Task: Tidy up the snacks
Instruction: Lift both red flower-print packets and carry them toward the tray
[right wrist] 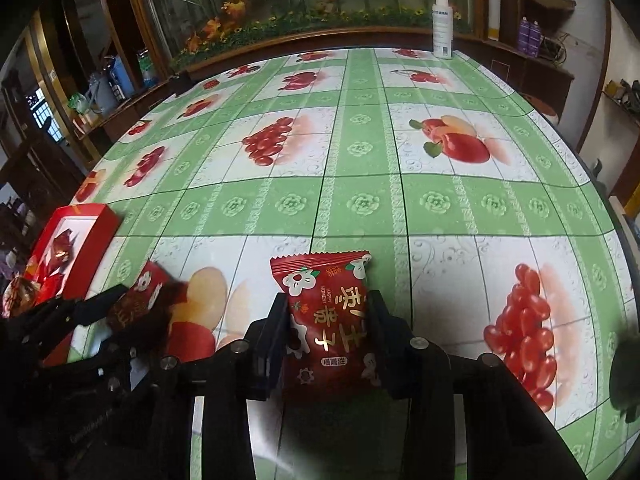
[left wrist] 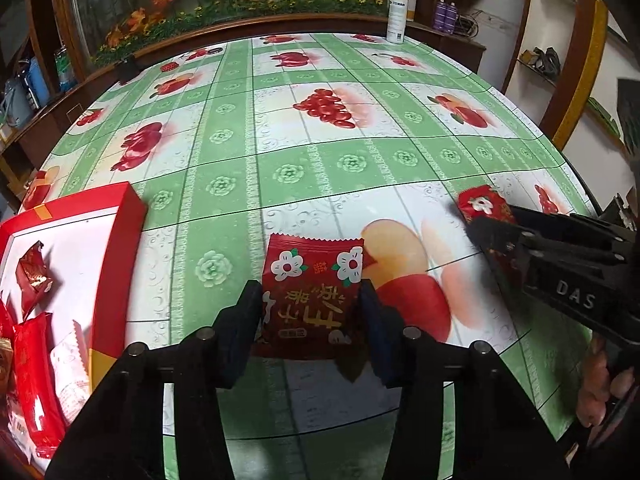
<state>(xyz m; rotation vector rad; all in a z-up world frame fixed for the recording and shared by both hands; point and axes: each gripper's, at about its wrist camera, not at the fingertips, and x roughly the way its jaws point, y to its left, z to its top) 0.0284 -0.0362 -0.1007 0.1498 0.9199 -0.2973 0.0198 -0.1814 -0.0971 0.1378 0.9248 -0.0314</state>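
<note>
The left tool (left wrist: 310, 300) is clamping a red snack packet (left wrist: 312, 280) between its two pads, the packet lying on the green fruit-print tabletop (left wrist: 320, 152) straight ahead of it. The right tool (right wrist: 328, 316) is likewise gripping a second red packet (right wrist: 328, 312) by both side edges, directly in front of it. A red box (left wrist: 108, 248) with a white inside is sitting to the left of the left tool, already holding several packets. A white spray bottle (right wrist: 442, 26) is standing far ahead.
</note>
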